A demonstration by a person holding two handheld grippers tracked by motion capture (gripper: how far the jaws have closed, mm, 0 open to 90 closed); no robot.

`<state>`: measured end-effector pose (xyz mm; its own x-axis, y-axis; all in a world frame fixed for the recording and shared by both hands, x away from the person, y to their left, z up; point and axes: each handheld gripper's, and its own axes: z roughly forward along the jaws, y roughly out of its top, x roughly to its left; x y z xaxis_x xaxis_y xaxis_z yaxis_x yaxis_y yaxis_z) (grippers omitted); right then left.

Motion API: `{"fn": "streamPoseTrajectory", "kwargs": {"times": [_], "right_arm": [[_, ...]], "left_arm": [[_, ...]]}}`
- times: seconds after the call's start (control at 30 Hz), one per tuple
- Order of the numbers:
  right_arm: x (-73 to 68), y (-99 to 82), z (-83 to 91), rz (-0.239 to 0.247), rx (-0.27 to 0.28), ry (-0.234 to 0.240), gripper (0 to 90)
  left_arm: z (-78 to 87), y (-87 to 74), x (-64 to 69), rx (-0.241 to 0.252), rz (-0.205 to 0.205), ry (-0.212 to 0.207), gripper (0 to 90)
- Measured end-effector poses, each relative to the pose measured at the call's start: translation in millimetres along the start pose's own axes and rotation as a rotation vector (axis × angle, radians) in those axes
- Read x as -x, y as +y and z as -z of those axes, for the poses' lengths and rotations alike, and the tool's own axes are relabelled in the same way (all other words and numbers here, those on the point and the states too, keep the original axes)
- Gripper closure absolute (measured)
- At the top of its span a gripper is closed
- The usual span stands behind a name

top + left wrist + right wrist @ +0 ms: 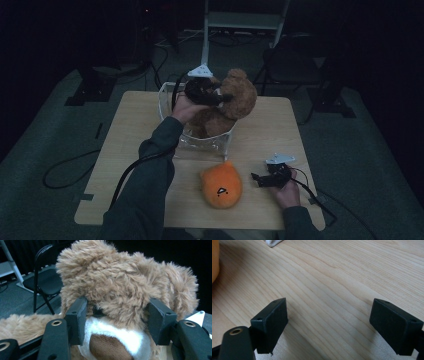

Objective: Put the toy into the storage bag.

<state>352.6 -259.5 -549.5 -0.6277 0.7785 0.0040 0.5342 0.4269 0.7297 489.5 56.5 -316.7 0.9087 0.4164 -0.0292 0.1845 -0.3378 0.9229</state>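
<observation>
Here the left gripper (216,95) is clenched on the head of the teddy bear (231,100): in the left gripper view its two black pads (78,320) press into the fur on either side of the muzzle, just above the white snout. The bear sits partly inside the clear bin (167,107) at the far side of the tabletop (135,150), its head and upper body well above the rim and its lower body down in the bin. The right gripper (261,179) lies released near the front right edge, jaws spread wide over bare wood with nothing between them, and an orange plush (221,186) rests just beside it. The main risk seems to be the grip itself: the pads bear on deep, soft pile and stuffing, so they may hold fur more than body, and the head could squeeze out from between them once the bear's whole weight hangs from it. A lift straight up could also drag the bin along, since the bear's legs look wedged low against its walls and the bin is light and unheld; it might tip or slide toward the tabletop's edge. If the bear swings free it could drop onto the orange plush or knock it off the front. The idle right gripper is well apart from the bin, so it cannot steady anything quickly.
</observation>
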Motion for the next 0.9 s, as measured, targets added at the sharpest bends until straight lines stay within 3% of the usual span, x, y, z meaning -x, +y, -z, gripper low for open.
{"fn": "streamPoseTrajectory", "kwargs": {"times": [0.9], "right_arm": [[0.0,0.0,0.0,0.001,0.0,-0.001,14.3]], "left_arm": [[2.6,-12.0,-6.1,-0.115,-0.005,-0.015,41.8]]}}
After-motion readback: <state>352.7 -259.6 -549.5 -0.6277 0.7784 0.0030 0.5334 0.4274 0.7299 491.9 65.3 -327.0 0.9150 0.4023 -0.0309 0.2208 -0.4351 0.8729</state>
